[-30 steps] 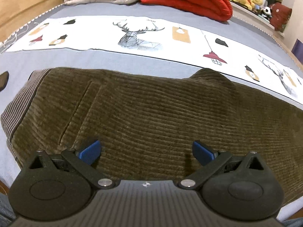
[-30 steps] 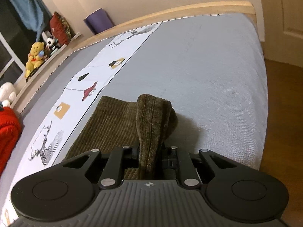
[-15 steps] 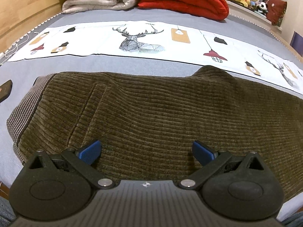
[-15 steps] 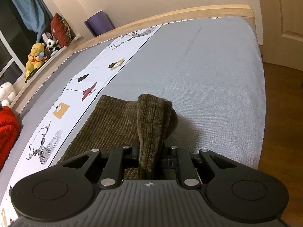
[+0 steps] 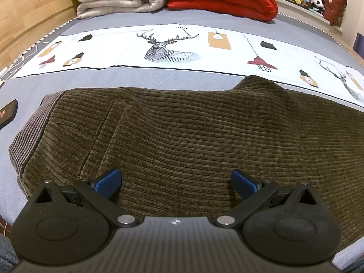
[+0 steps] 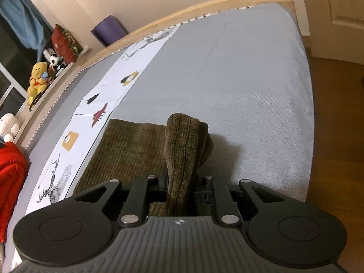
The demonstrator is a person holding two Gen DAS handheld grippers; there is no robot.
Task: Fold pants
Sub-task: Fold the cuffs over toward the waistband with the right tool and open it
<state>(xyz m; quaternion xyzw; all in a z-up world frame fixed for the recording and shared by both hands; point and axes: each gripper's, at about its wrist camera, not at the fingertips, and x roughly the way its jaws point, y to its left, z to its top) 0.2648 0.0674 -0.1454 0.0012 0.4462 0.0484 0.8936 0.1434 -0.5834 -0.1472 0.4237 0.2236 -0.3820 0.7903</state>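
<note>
Nothing has shifted; only right hand-held gripper shows pants pinched.

The left gripper points forward and downward, and its two blue fingertips stand wide apart, with nothing pressed between them. They hover just above the pants, which pass under both fingers. The right gripper also points downward. Its jaws are nearly closed and they pinch a bunched fold of the pants, which stands up between the fingers.
</note>
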